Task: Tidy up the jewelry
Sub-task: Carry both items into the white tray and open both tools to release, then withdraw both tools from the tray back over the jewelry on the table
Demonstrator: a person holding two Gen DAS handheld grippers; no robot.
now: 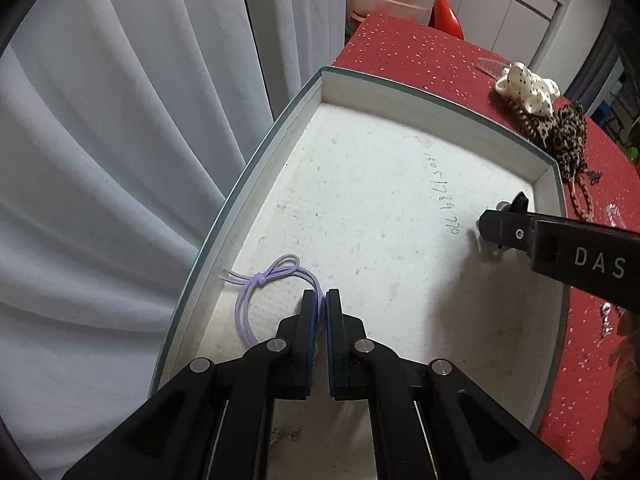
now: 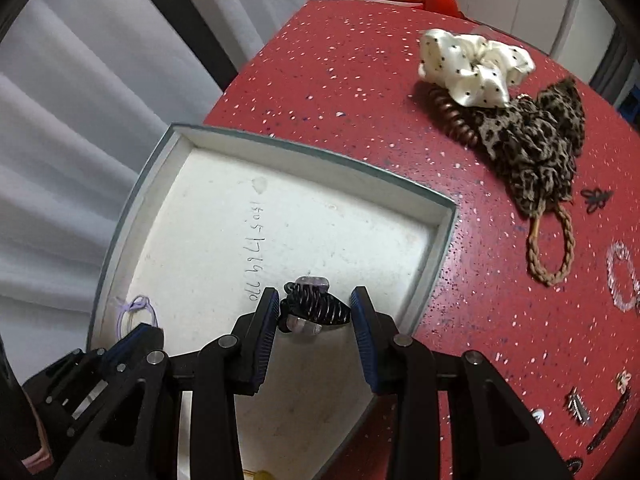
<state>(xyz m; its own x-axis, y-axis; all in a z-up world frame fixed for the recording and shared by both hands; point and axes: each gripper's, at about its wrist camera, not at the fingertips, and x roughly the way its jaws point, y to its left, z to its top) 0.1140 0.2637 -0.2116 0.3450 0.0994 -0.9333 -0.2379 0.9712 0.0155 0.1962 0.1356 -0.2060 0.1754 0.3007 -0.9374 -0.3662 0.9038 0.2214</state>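
Observation:
A shallow white box with a grey-green rim (image 1: 400, 90) lies on the red speckled table (image 2: 360, 80). My left gripper (image 1: 321, 297) is shut on a lilac elastic cord (image 1: 256, 296) that is tied in a bow, low over the box's near left corner. The cord's loop rests on the box floor. My right gripper (image 2: 317, 297) is shut on a dark hair claw clip (image 2: 314, 314) with a pale purple top, just above the box floor (image 2: 320, 220). In the left wrist view the right gripper (image 1: 502, 214) reaches in from the right. In the right wrist view the left gripper (image 2: 140, 330) sits at the lower left.
On the table right of the box lie a white dotted scrunchie (image 2: 472, 68), a leopard scrunchie (image 2: 536, 144), a brown coil tie (image 2: 456, 120), a braided tie (image 2: 552, 256), a clear bead bracelet (image 2: 620, 280) and small clips (image 2: 576, 408). A pale curtain (image 1: 100, 160) hangs at the left.

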